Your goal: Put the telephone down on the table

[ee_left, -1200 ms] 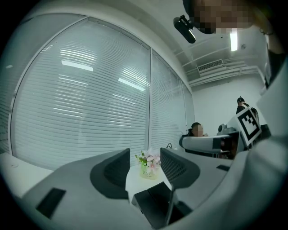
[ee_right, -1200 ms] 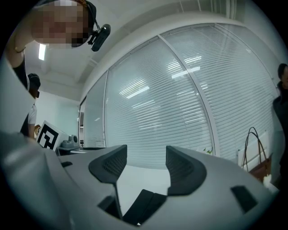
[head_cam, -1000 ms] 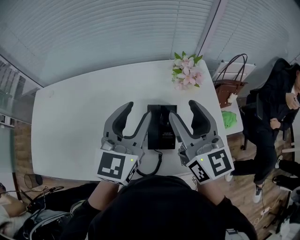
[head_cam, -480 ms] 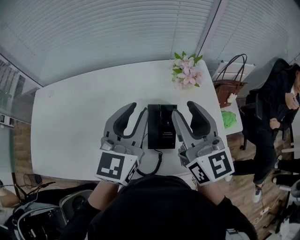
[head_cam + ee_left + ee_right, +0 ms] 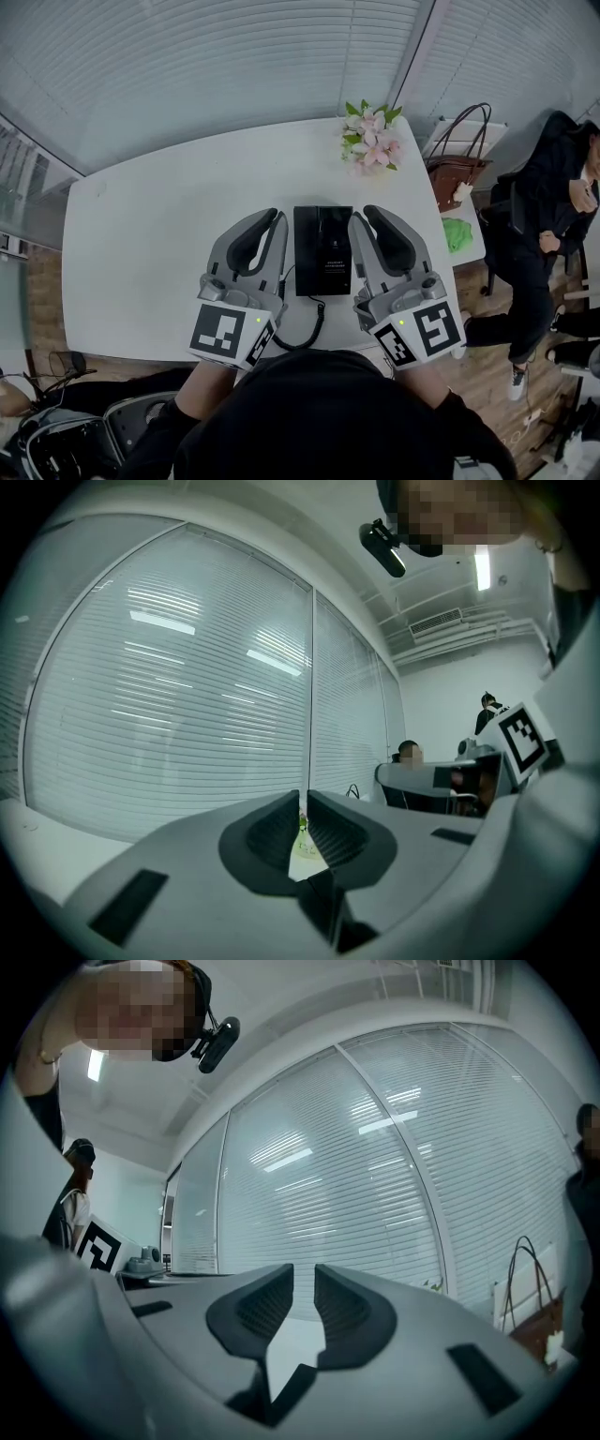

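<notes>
A black telephone (image 5: 323,250) lies flat on the white table (image 5: 150,244), and its coiled cord (image 5: 310,330) runs toward the near edge. My left gripper (image 5: 275,217) hovers just left of the phone, jaws closing to a thin slit with nothing between them (image 5: 302,797). Just right of the phone, my right gripper (image 5: 364,215) is also closing; a clear empty gap remains (image 5: 303,1271). Neither gripper touches the phone. Both point level toward the window blinds.
A pink flower bunch (image 5: 372,141) stands at the table's far right corner. Beyond the right edge are a brown handbag (image 5: 455,169), a green object (image 5: 458,236) and a seated person in black (image 5: 553,216). Blinds cover the windows behind the table.
Both grippers' jaws have swung inward from wide open, the left almost together, the right still narrowly apart. Hands and telephone have stayed where they were.
</notes>
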`<state>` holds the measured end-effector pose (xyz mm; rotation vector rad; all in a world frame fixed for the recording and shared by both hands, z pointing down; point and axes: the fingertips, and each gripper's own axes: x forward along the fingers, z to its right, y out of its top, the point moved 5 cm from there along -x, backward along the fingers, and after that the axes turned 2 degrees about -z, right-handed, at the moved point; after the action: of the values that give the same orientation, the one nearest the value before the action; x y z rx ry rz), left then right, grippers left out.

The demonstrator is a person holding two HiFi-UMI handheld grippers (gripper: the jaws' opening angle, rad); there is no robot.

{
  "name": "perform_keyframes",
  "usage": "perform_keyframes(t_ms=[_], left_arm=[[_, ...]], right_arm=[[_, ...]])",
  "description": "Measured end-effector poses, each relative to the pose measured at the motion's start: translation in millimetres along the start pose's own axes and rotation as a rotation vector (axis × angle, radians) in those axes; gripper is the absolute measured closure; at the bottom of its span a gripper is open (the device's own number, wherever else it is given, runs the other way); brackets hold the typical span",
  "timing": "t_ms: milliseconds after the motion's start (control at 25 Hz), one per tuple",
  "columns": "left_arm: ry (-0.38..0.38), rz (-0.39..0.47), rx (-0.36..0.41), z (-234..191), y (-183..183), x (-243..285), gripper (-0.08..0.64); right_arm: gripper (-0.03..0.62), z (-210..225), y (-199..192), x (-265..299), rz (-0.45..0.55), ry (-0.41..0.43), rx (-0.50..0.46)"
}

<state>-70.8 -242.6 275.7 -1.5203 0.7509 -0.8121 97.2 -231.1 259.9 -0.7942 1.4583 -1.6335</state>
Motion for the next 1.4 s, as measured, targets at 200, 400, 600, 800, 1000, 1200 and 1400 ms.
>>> perform_keyframes(t_ms=[200, 400, 600, 800, 1000, 1200, 1400], left_arm=[[-0.006, -0.006, -0.003, 0.7, -0.4, 1.2, 0.538], [-0.004, -0.016, 0.01, 3.5, -2.3, 1.3, 0.541], [0.002, -0.005, 0.005, 2.5, -1.5, -0.5, 0.546], [-0.002, 0.003, 0.005, 3.3, -0.2, -1.1, 0.546], [-0.008, 0.012, 0.007, 4.5, 0.0, -0.6, 0.546], [-0.009, 0.009, 0.01, 4.6, 0.5, 0.2, 0.546], [-0.008, 0.01, 0.01, 6.3, 0.0, 0.3, 0.546]], right_arm=[[0.548, -0.8, 2.1, -1.2, 0.004, -0.004, -0.005], [0.586, 1.5, 3.0, -2.4, 0.008, -0.012, -0.006], [0.586, -1.5, 1.4, -2.3, 0.009, 0.013, 0.006], [0.587, -3.0, 1.5, -1.9, 0.009, 0.022, -0.002], [0.588, -1.3, 1.3, -2.6, 0.008, 0.005, -0.02], [0.588, -0.8, 1.7, -2.6, 0.005, 0.005, -0.018], [0.589, -1.1, 2.6, -4.3, 0.007, -0.001, -0.048]])
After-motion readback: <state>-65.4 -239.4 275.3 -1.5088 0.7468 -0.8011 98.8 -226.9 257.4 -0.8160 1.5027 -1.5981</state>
